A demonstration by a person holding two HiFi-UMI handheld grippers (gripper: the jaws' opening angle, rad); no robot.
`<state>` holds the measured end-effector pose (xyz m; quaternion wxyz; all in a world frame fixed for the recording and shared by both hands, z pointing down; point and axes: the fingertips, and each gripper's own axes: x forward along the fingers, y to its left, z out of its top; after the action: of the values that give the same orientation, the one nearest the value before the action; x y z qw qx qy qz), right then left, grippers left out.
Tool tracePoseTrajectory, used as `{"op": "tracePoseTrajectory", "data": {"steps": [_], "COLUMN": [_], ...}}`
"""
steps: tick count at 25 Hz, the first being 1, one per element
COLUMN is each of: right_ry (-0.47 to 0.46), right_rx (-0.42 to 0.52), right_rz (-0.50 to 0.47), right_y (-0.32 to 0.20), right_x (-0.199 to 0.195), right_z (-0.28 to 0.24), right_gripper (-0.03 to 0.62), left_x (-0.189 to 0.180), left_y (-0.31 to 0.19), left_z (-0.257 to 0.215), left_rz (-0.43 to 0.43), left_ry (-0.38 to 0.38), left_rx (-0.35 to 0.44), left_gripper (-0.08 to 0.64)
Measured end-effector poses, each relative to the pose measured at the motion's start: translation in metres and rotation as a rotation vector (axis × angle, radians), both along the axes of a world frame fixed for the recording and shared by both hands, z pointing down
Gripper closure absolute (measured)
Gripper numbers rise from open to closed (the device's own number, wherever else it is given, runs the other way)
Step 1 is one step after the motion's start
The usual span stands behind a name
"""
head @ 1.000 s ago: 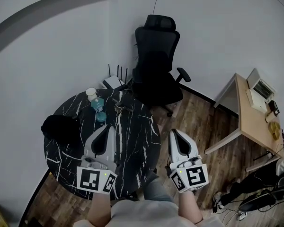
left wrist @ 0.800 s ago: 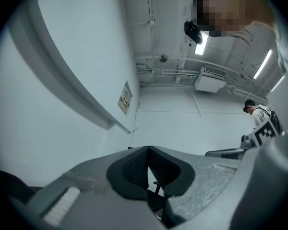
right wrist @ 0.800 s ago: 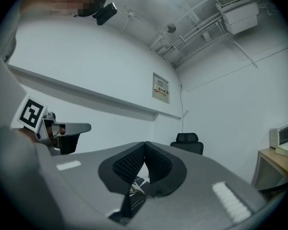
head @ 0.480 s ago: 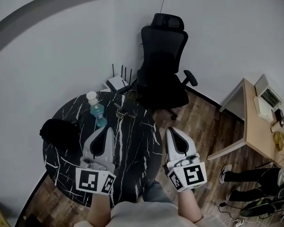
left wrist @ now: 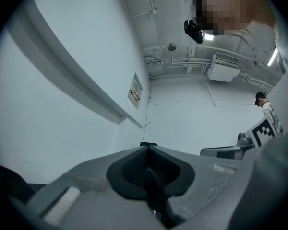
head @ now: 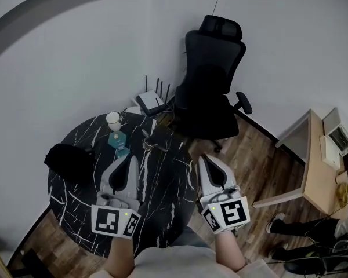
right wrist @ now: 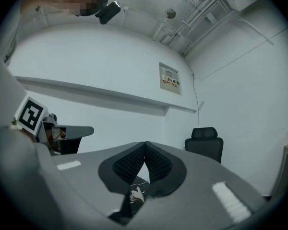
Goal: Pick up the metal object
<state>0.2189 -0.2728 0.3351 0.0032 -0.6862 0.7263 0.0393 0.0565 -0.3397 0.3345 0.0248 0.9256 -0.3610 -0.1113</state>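
Observation:
In the head view a round black marble table [head: 162, 184] lies below me. Near its far side lies a small thin metallic object [head: 153, 144], too small to make out further. My left gripper [head: 130, 157] hovers over the table's middle, short of that object, with its jaws closed together and nothing between them. My right gripper [head: 204, 157] hangs at the table's right edge, also shut and empty. In the left gripper view the left gripper [left wrist: 148, 147] points slightly upward at a white wall. The right gripper [right wrist: 145, 143] looks level, with a sliver of marble showing below its pads.
On the table stand a white cup [head: 113, 119], a teal object [head: 117, 139] and a black bag [head: 69, 161]. A black office chair [head: 211, 80] and a router [head: 151, 102] sit behind it. A wooden desk [head: 325, 167] and a person's legs [head: 301, 227] are at the right.
Both grippers have shifted left across the room. The right one now hangs at the table's right edge instead of over the floor. Chair and desk have slid right in the view.

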Motion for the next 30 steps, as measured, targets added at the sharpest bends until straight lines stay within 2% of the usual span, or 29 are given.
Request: {"op": "tracePoseTrajectory", "data": {"steps": [14, 24, 30], "right_ry": [-0.073, -0.083, -0.078], "right_rx": [-0.105, -0.223, -0.279], "right_rz": [-0.198, -0.305, -0.356], "right_y": [-0.080, -0.113, -0.122], "right_x": [0.017, 0.018, 0.021], "right_z": [0.052, 0.102, 0.125], "right_gripper": [0.594, 0.594, 0.594], "left_x": [0.022, 0.049, 0.067], "left_y": [-0.029, -0.040, -0.048], "left_z": [0.045, 0.108, 0.150], "left_rz": [-0.133, -0.142, -0.107], "left_ry": [-0.123, -0.231, -0.301], "left_rx": [-0.111, -0.244, -0.321], "left_gripper": [0.555, 0.555, 0.555]}}
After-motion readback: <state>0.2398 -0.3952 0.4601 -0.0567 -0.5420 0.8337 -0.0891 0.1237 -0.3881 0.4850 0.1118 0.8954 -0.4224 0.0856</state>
